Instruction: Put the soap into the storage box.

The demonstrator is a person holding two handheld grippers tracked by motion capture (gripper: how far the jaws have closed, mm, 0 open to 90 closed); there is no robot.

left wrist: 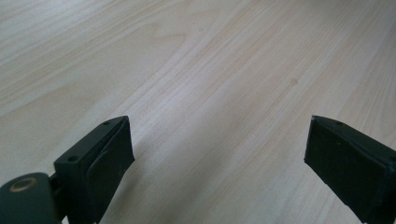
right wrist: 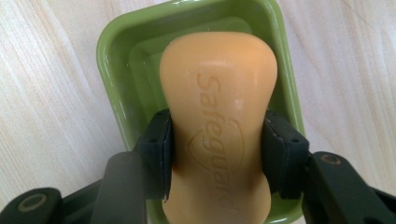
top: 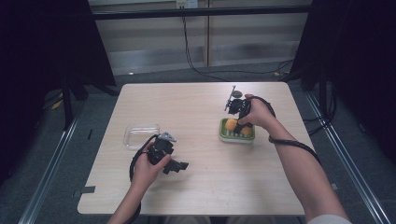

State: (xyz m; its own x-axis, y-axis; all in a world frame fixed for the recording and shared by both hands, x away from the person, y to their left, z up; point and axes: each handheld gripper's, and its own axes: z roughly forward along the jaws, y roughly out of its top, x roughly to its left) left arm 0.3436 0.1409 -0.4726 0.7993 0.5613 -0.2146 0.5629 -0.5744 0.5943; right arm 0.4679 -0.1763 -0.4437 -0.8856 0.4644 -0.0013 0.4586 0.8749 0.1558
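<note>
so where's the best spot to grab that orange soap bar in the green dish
Grip the soap bar across its narrow waist, coming straight down from above. The bar pinches in at the middle between two wider ends, so the pads seat there. The green dish walls block a side approach. The right gripper already clamps it that way.

This is looking like a lab or recording room set up for capture, not a home. A plain pale wooden table (top: 205, 186) is standing alone on grey flooring. Beyond the right gripper (top: 237, 122), black cables (top: 189, 51) are hanging down a bare panelled wall, and dark curtains (top: 42, 46) on black frames are closing in both sides.
</note>
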